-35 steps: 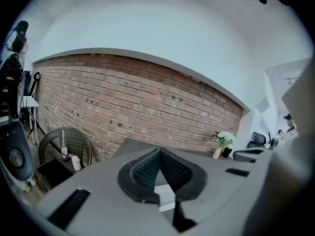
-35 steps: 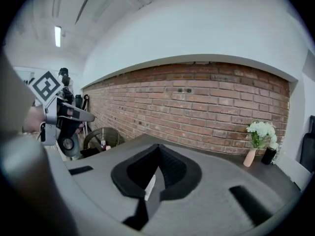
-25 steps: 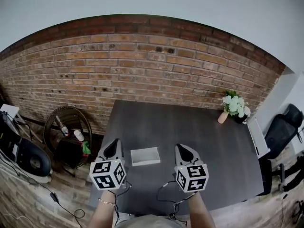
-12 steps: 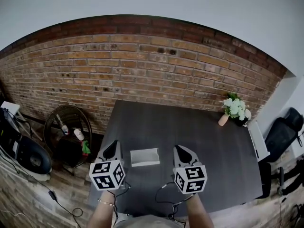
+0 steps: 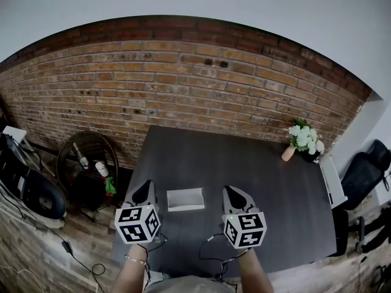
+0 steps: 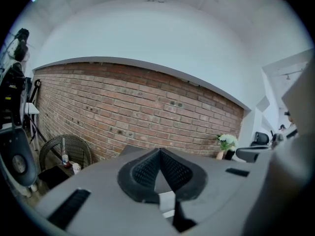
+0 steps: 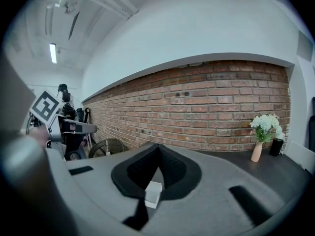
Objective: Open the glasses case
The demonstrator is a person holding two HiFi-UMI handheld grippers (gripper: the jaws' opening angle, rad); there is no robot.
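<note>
A white rectangular glasses case lies closed on the dark table, near its front edge. My left gripper hovers just left of the case, and my right gripper just right of it; neither touches it. In the left gripper view the jaws meet at their tips, and the case shows low in the gap behind them. In the right gripper view the gripper is likewise shut on nothing, with the case showing below the tips.
A small vase of white flowers stands at the table's far right corner. Left of the table is a wicker basket with bottles in it. A brick wall runs behind the table, and a black chair stands at the right.
</note>
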